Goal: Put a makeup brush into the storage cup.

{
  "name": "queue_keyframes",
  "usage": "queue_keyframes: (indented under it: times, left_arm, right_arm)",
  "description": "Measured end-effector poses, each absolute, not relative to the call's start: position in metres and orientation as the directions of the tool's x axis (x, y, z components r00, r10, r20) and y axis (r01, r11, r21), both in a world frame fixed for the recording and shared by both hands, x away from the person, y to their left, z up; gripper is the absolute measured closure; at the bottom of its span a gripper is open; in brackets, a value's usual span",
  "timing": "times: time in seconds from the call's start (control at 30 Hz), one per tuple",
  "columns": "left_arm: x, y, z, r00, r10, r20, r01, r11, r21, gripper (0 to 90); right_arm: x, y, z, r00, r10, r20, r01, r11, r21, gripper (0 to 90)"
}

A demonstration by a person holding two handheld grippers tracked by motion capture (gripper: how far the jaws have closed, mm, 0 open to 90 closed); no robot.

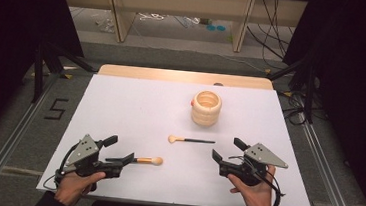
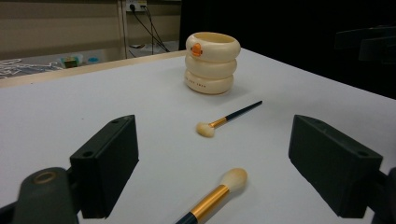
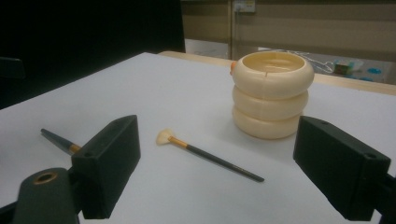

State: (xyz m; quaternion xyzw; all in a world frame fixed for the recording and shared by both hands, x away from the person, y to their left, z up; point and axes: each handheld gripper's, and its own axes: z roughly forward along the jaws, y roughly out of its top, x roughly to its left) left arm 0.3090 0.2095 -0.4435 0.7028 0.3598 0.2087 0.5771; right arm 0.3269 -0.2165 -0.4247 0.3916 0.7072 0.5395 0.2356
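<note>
While both hands rest near table (image 1: 120,107) front edge, left gripper (image 1: 120,154) jaws wide apart around big brush (image 1: 150,160) (not pressing it); right gripper (image 1: 226,153) jaws apart, empty; small brush (image 1: 190,140) between grippers, before cream holder (image 1: 206,107).

Cream ribbed round holder (image 1: 206,108) carries an orange spot; slim black-handled brush (image 1: 190,141) shows a gold band and pale bristles; fatter brush (image 2: 214,197) matches; white table (image 1: 135,109); black grippers.
</note>
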Motion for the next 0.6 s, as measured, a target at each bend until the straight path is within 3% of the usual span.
queue_keyframes:
  times: [0.6]
  left_arm:
    - [0.3105,0.2113,-0.4445,0.657,0.744,-0.121,0.291,-0.103,0.951,15.7]
  right_arm:
    - [0.3293,-0.2145,-0.4256,-0.596,0.798,0.088,0.304,0.123,0.945,15.6]
